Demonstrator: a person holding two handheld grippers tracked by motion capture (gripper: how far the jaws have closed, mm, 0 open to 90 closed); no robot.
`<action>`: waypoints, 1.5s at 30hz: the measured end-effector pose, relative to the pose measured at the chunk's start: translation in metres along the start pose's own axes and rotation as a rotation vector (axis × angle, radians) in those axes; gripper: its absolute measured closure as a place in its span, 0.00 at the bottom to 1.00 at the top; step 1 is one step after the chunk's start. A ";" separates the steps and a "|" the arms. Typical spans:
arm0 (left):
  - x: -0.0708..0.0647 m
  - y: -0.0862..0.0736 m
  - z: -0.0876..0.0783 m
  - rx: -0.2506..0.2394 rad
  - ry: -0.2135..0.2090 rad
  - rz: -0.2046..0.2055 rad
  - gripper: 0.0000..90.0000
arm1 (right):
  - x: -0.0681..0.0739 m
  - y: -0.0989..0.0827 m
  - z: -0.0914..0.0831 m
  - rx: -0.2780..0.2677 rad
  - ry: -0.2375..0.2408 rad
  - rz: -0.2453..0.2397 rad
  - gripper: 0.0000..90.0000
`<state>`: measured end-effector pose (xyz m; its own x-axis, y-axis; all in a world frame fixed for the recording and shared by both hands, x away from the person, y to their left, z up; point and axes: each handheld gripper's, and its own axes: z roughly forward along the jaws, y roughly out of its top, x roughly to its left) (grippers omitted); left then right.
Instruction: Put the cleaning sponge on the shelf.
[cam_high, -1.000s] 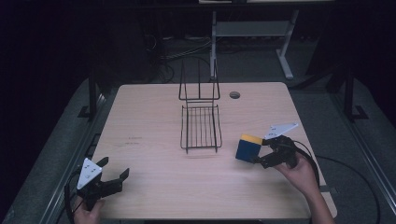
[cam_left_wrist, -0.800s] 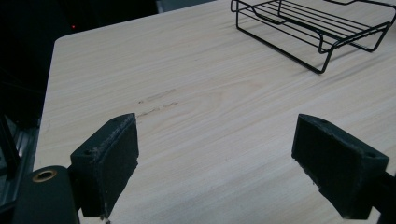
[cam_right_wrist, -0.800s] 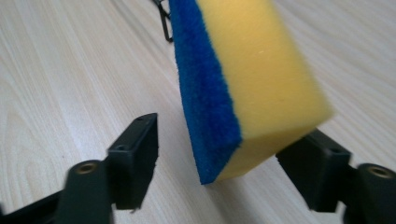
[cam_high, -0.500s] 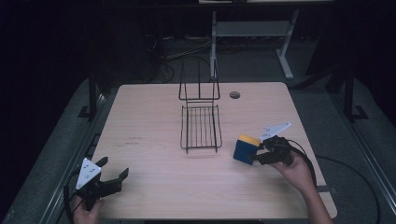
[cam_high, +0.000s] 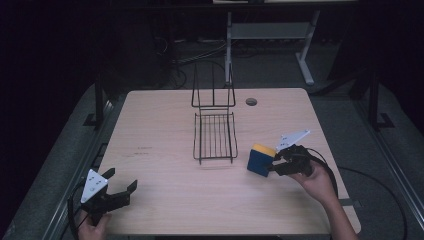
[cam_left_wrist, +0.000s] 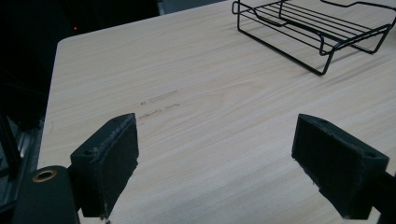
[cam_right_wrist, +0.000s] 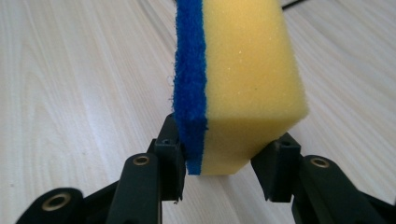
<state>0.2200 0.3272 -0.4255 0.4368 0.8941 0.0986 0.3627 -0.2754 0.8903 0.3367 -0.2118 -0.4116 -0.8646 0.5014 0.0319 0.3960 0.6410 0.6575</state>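
Observation:
A sponge (cam_high: 261, 160), yellow with a blue scouring face, stands on edge on the wooden table (cam_high: 160, 120), right of centre. My right gripper (cam_high: 272, 163) comes at it from the right. Its jaws have just been closing, with the sponge between them. In the right gripper view the pads squeeze the sponge (cam_right_wrist: 252, 70) at its near end, so the right gripper (cam_right_wrist: 224, 158) is shut on it. My left gripper (cam_high: 121, 180) rests at the table's front left corner. The left gripper (cam_left_wrist: 215, 154) is open wide with bare wood between its pads.
A black wire rack (cam_high: 215, 135) with an upright back stands at the table's middle, just left of the sponge, and the rack (cam_left_wrist: 317, 28) sits far ahead of the left gripper. A round cable hole (cam_high: 251, 101) lies at the back. Dark floor and desk legs surround the table.
The right gripper's jaws have drawn in against the sponge, and hand and sponge have edged slightly left. The left gripper has stayed put.

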 end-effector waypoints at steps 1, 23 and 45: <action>0.000 0.000 0.000 -0.001 -0.001 0.000 0.16 | 0.001 0.002 -0.001 -0.002 0.001 -0.011 0.64; -0.001 0.000 0.000 -0.006 -0.004 -0.005 0.16 | 0.013 0.029 -0.005 0.000 0.065 -0.097 0.64; -0.001 0.001 0.000 -0.005 -0.006 -0.003 0.16 | 0.014 0.046 -0.003 -0.001 0.075 -0.130 0.64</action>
<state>0.2200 0.3259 -0.4253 0.4408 0.8927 0.0937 0.3601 -0.2715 0.8925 0.3415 -0.1775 -0.3786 -0.9294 0.3690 0.0027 0.2786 0.6970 0.6607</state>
